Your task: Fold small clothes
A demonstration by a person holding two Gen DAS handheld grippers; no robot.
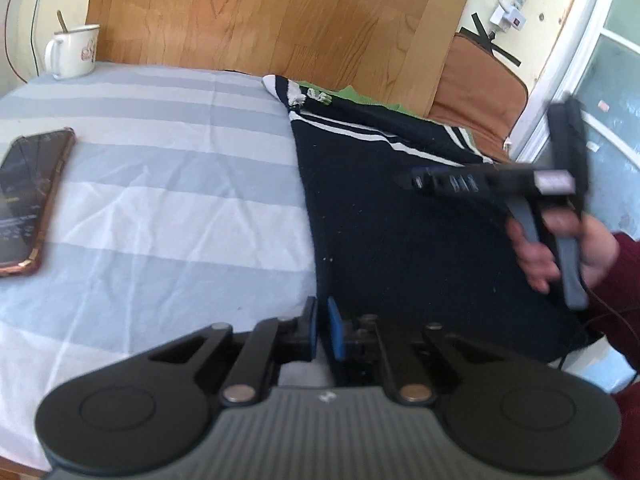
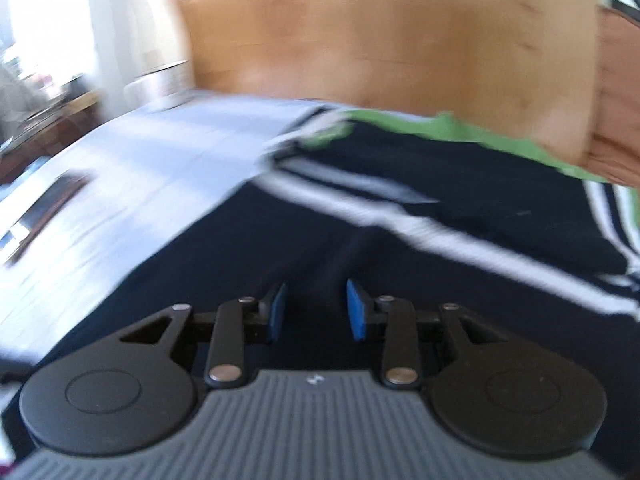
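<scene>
From the left wrist, the left gripper (image 1: pixel 322 326) is sitting with jaws together at the near left edge of the dark garment (image 1: pixel 400 220) lying on the striped sheet (image 1: pixel 160 160); whether cloth is pinched is unclear. The mug (image 1: pixel 76 52) print and phone (image 1: pixel 28 196) screen are too blurred to read. From the right wrist, the right gripper (image 2: pixel 316 312) is hanging over the garment (image 2: pixel 400 220), jaws apart and empty, everything smeared by blur.
</scene>
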